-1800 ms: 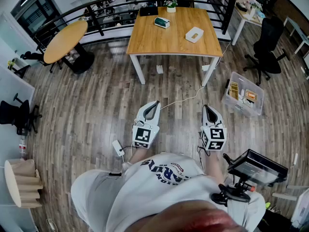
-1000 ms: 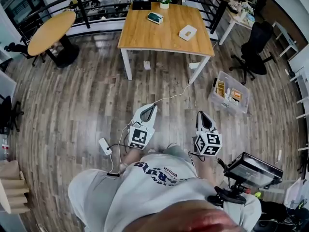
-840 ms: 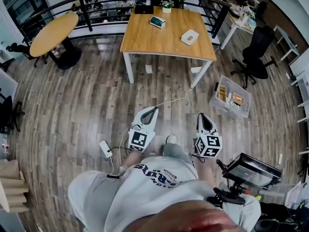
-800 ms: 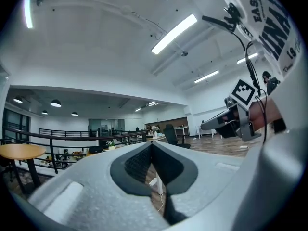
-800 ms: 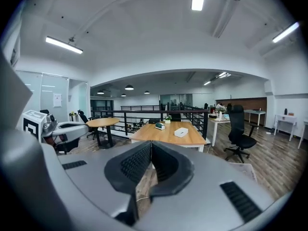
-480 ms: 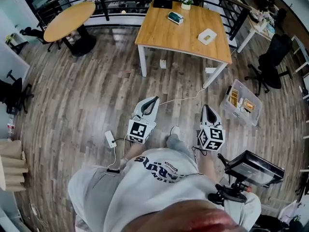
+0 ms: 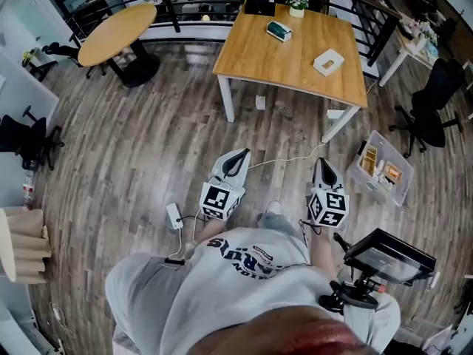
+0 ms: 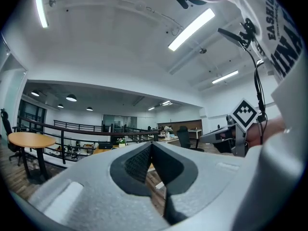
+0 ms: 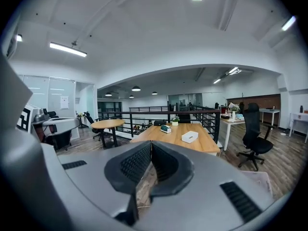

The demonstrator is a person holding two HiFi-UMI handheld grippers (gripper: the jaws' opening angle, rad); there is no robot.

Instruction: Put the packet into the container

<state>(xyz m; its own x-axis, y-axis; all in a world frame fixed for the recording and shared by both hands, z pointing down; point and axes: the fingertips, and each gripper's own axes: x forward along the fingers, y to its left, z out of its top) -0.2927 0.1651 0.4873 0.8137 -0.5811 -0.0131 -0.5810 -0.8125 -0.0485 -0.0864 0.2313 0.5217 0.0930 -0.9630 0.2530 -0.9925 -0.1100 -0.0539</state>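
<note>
A green packet (image 7: 279, 29) and a white open container (image 7: 328, 62) lie apart on the wooden table (image 7: 281, 65), far ahead of me. In the right gripper view the packet (image 9: 165, 128) sits left of and beyond the container (image 9: 189, 136). Both grippers hang close to my body over the wood floor, well short of the table. My left gripper (image 7: 240, 156) is shut and holds nothing; its jaws meet in the left gripper view (image 8: 151, 144). My right gripper (image 7: 321, 165) is also shut and bare, its tip (image 9: 150, 143) pointing toward the table.
A round wooden table (image 7: 117, 34) stands at the far left by a black railing. A clear plastic bin (image 7: 382, 170) with items sits on the floor at the right, near a black office chair (image 7: 436, 102). A power strip (image 7: 175, 215) and cable lie by my feet.
The head view has swung, so the table sits further right in the picture. Both grippers stay shut in front of my body, about where they were.
</note>
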